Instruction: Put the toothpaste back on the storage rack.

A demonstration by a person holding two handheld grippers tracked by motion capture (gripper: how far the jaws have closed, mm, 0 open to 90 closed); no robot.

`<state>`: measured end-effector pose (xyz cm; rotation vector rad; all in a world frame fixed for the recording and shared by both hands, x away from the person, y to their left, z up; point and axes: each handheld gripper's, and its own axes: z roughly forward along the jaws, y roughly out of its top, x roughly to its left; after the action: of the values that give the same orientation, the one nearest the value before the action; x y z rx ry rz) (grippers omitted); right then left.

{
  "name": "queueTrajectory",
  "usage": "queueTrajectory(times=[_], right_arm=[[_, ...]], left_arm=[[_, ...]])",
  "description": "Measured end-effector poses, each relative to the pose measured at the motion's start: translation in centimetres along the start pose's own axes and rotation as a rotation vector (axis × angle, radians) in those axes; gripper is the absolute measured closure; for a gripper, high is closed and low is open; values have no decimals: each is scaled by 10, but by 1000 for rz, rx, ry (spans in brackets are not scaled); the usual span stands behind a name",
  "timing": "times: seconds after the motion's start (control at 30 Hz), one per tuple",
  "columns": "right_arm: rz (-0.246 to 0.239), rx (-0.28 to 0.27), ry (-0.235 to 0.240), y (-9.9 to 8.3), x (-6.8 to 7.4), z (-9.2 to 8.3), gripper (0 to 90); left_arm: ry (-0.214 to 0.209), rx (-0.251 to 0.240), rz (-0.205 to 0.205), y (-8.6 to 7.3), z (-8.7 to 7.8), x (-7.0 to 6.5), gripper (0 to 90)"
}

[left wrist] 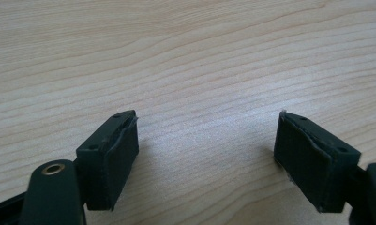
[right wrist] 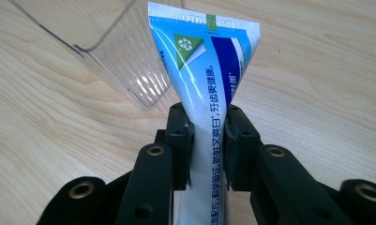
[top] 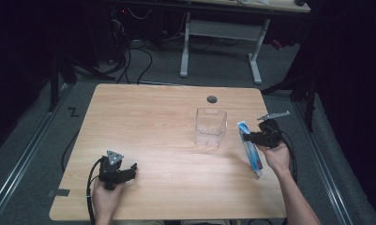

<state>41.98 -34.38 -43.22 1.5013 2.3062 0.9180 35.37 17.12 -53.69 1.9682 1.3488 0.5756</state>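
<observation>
You work at a light wood-grain desk (top: 157, 140) with a round cable hole (top: 212, 99) near its far edge. Grey carpet surrounds it, and beyond stand the white legs of another table (top: 223, 42) with cables on the floor in a dark room.

Your right hand-held gripper (right wrist: 209, 136) is clenched on a blue-and-white toothpaste tube (right wrist: 206, 70); in the right gripper view the pads press on both sides of the tube's lower half and its flat crimped end rises past the jaws. In the high view the tube (top: 249, 145) runs along the right part of the desk, with the right hand-held gripper (top: 251, 137) crossing it near its far end.

A clear plastic container (top: 211, 126) stands upright just to the left of the tube, apart from it, and looks empty.

Your left hand-held gripper (left wrist: 206, 150) sits low over the near left part of the desk, its jaws released and spread wide with bare wood between them.
</observation>
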Motion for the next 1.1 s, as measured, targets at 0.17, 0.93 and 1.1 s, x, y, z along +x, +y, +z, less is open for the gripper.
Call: queueTrajectory(times=[0.17, 0.93, 1.1], right_arm=[[-3, -37, 17, 0, 1, -10, 753], [-50, -187, 72, 9, 21, -41, 753], [-63, -207, 96, 13, 27, -41, 753]], left_arm=[[0, 0, 0, 0, 0, 0, 226], [1, 0, 0, 0, 0, 0, 226], [1, 0, 0, 0, 0, 0, 226]])
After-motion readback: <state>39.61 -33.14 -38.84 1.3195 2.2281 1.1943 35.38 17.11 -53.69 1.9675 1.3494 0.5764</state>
